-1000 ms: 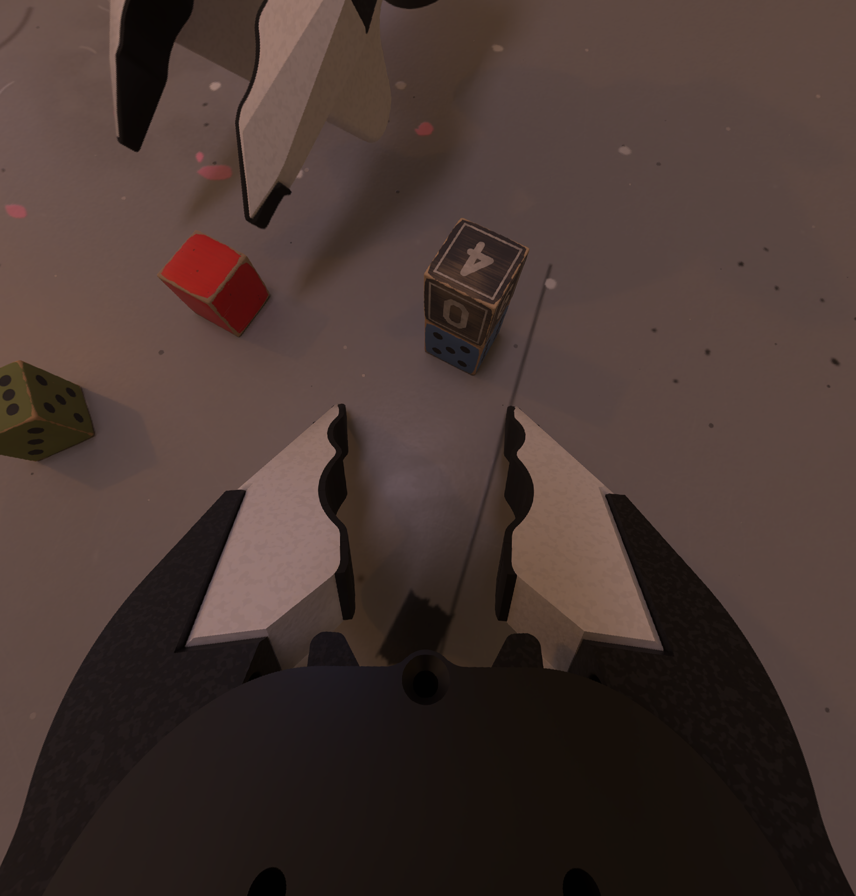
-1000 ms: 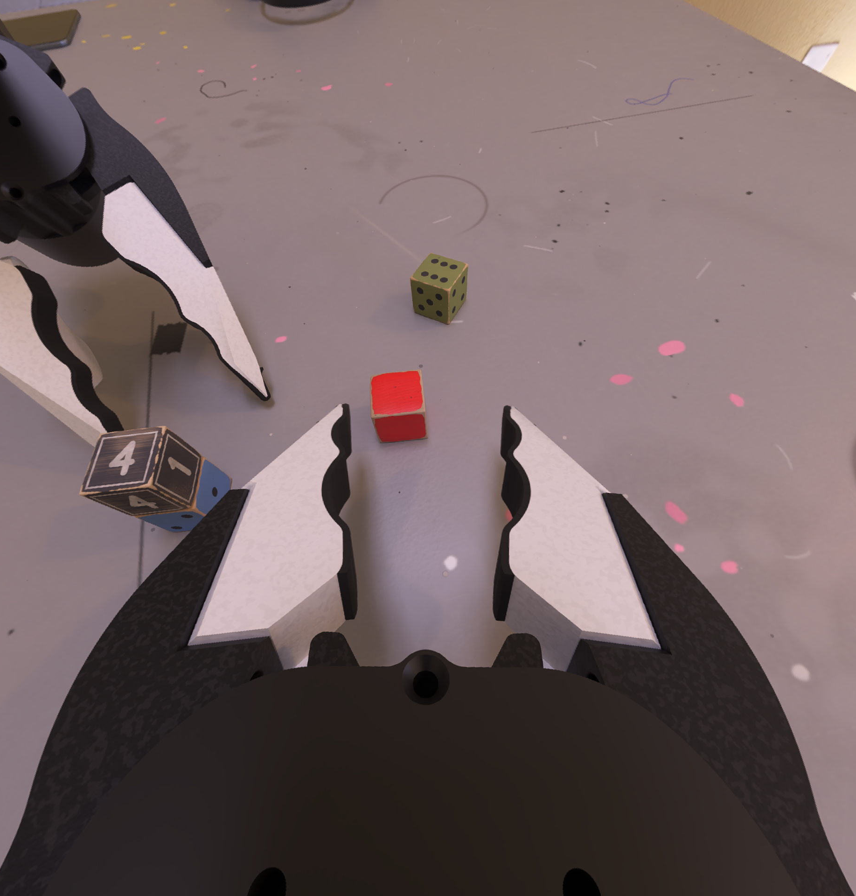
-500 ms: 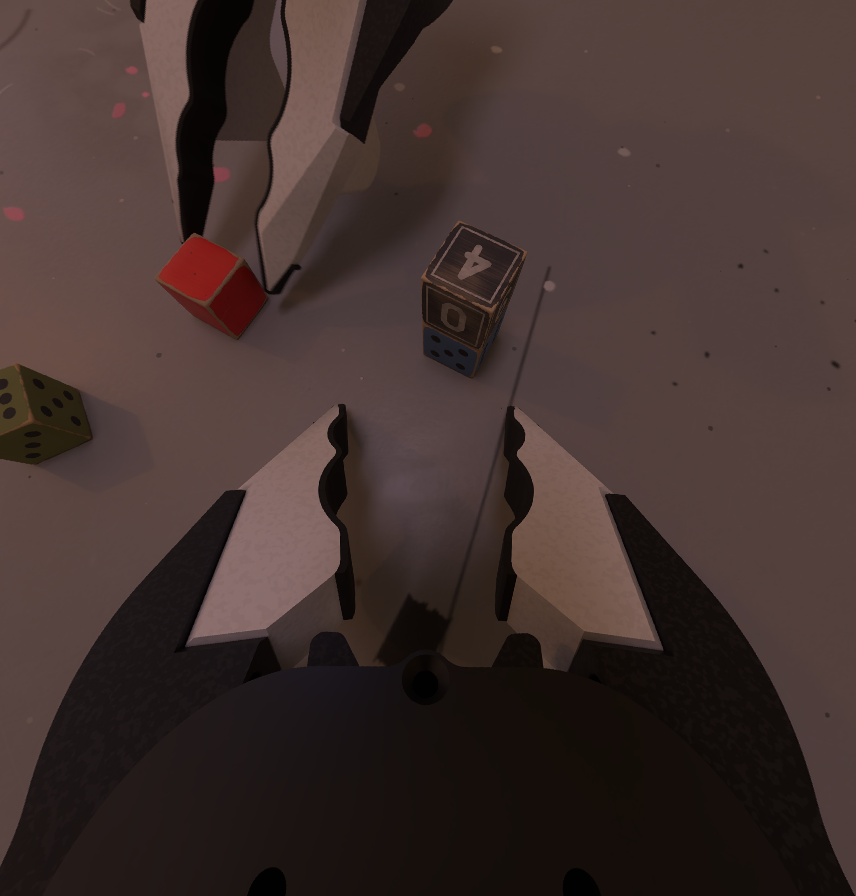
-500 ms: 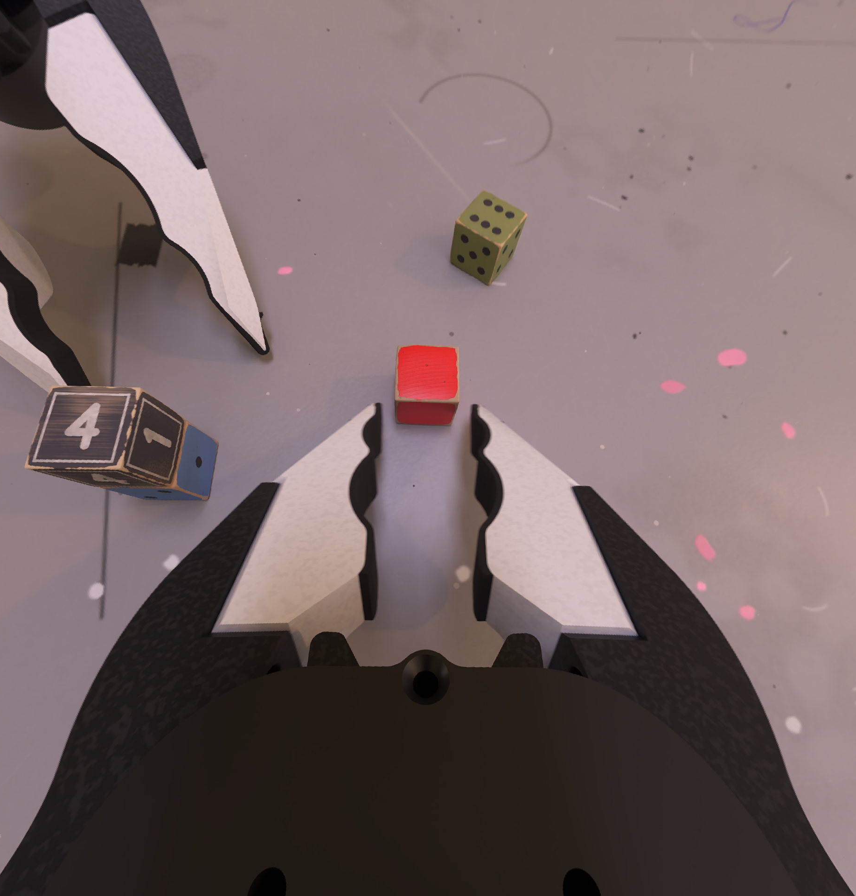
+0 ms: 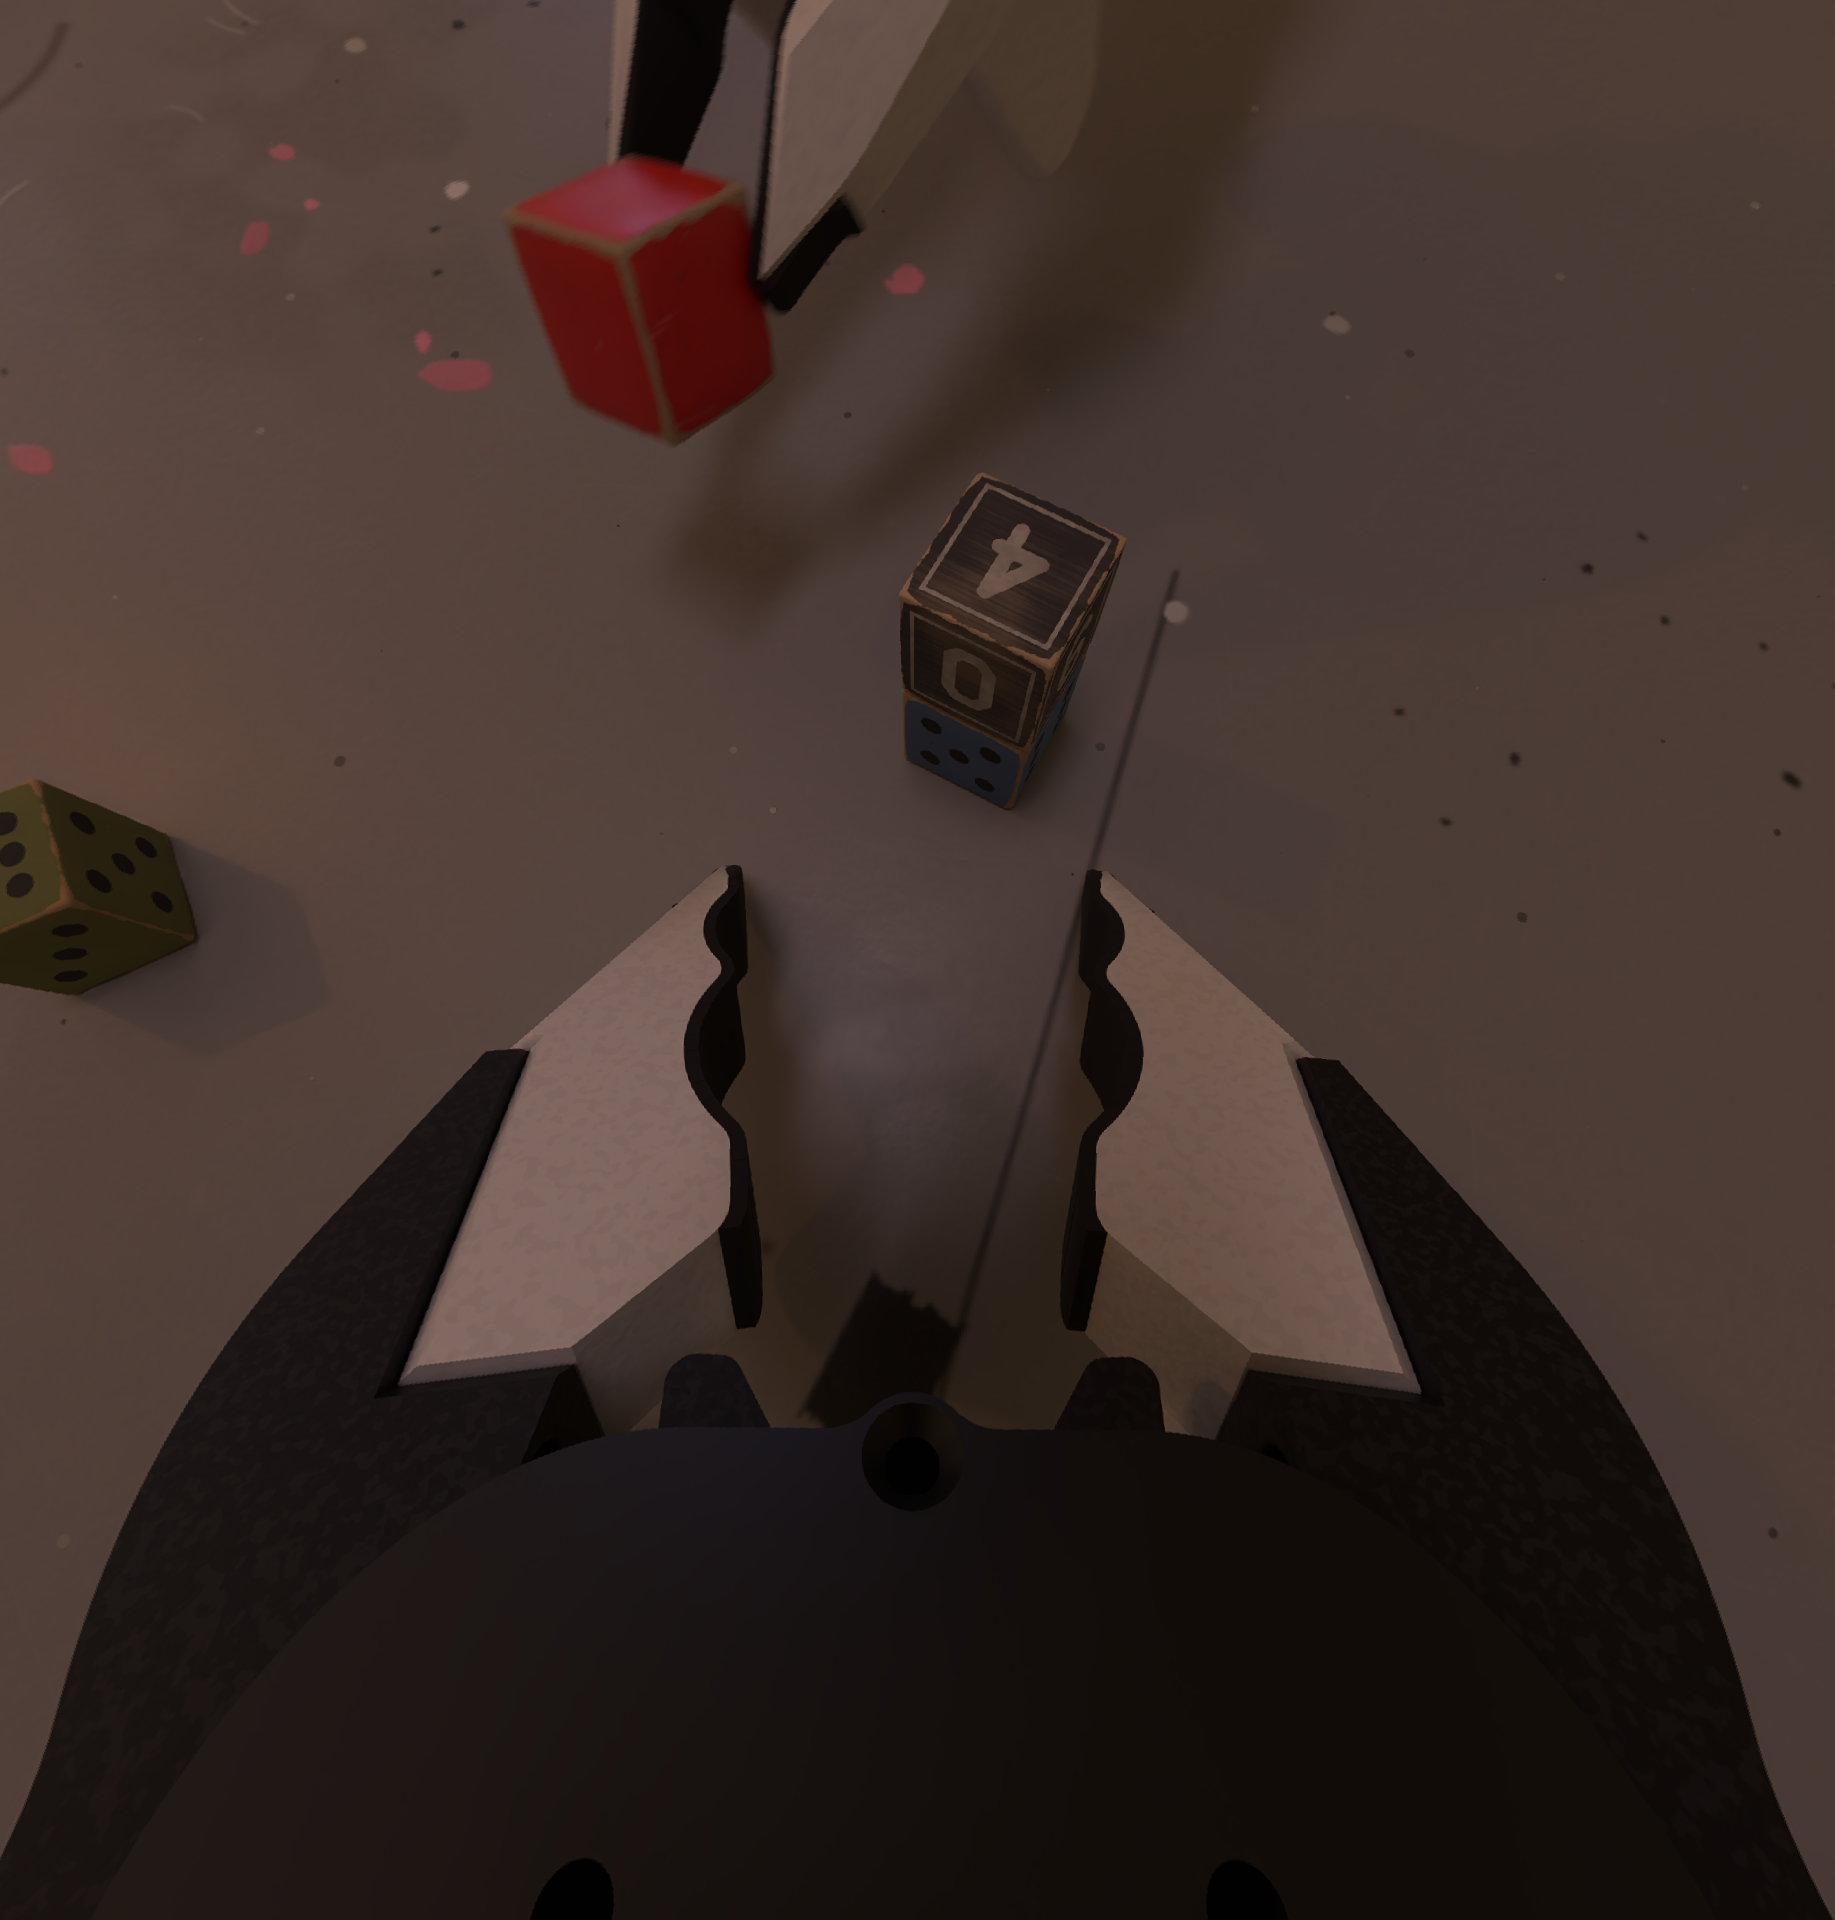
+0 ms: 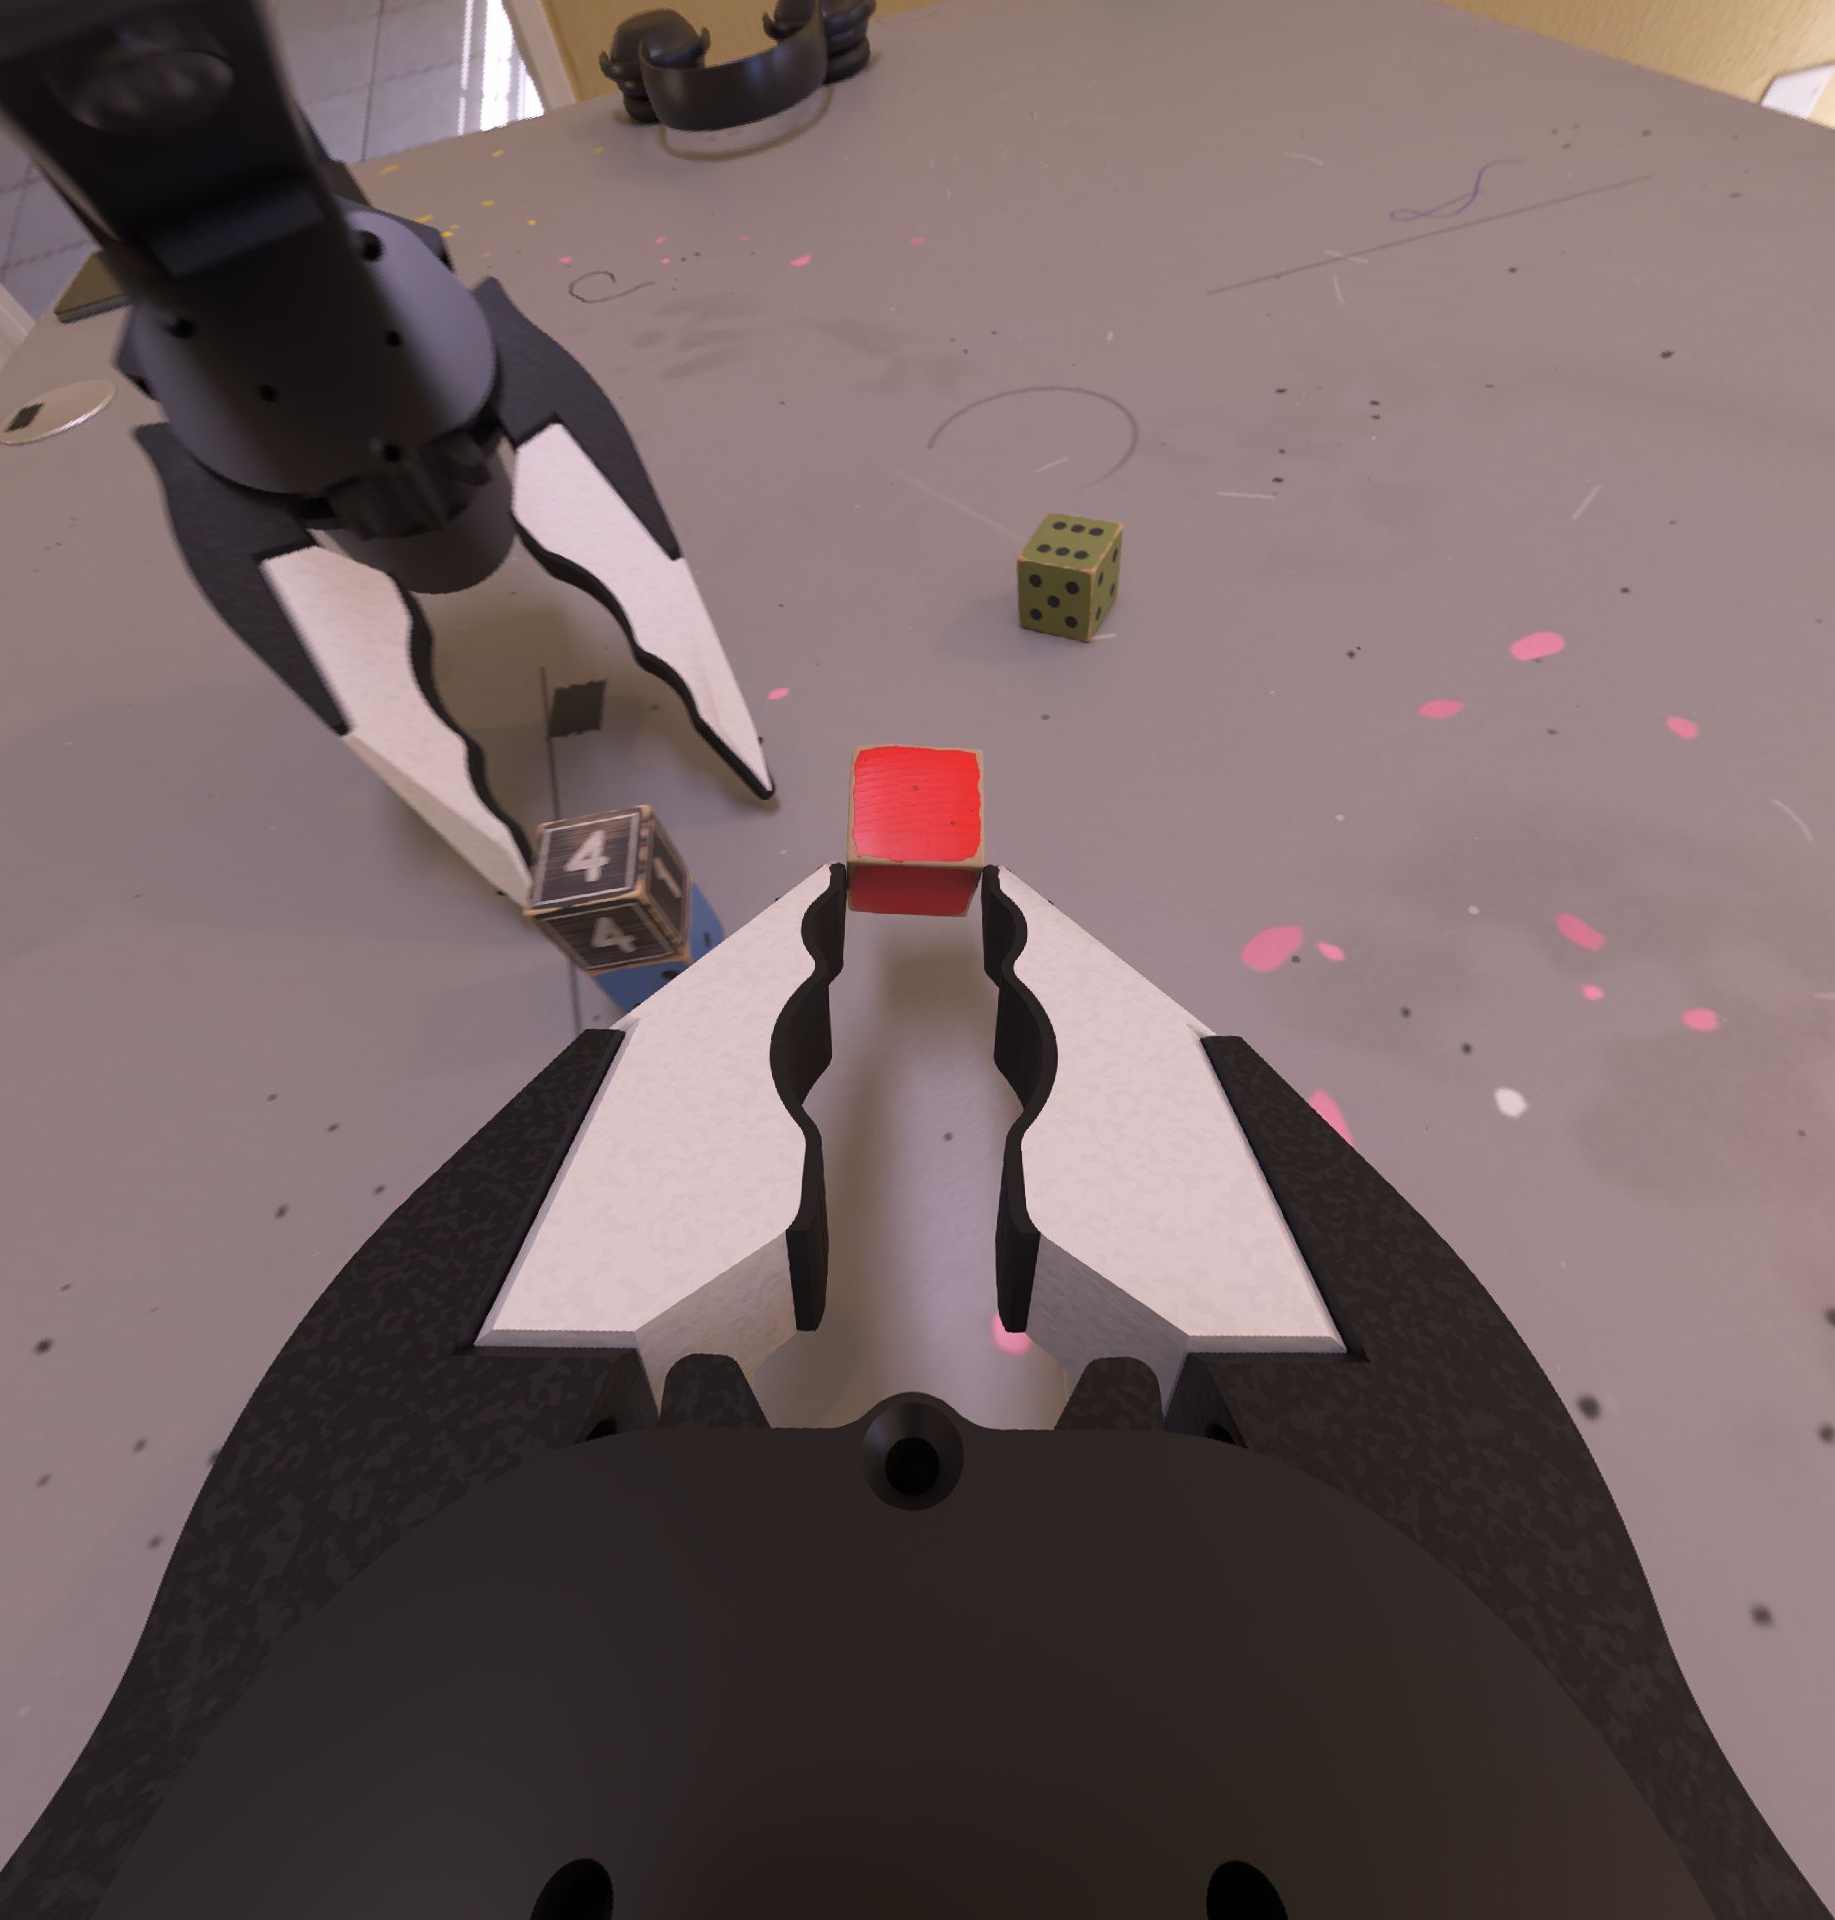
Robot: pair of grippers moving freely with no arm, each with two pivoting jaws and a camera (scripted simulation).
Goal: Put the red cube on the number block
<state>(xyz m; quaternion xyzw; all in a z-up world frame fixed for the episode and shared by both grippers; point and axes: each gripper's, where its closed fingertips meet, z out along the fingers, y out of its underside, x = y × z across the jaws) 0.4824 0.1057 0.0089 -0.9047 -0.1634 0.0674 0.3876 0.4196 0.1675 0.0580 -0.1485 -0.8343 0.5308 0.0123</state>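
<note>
My right gripper (image 6: 913, 883) is shut on the red cube (image 6: 918, 821) at its fingertips and holds it above the table. In the left wrist view the red cube (image 5: 643, 296) hangs in the air at the upper left, held by the right gripper's fingers (image 5: 804, 156). The dark number block (image 5: 1006, 608) sits on top of a blue die (image 5: 960, 764), right of and below the cube. In the right wrist view the number block (image 6: 606, 883) is to the left of my fingers. My left gripper (image 5: 913, 883) is open and empty, just short of the stack.
An olive green die (image 5: 66, 888) lies on the grey table to the left; in the right wrist view the green die (image 6: 1069, 574) is ahead on the right. A dark headset-like object (image 6: 736, 62) sits at the table's far edge. The left gripper (image 6: 622, 790) hovers near the stack.
My right gripper closed on the red cube and lifted it off the table, moving it toward the number block. My left gripper has stayed in place, open.
</note>
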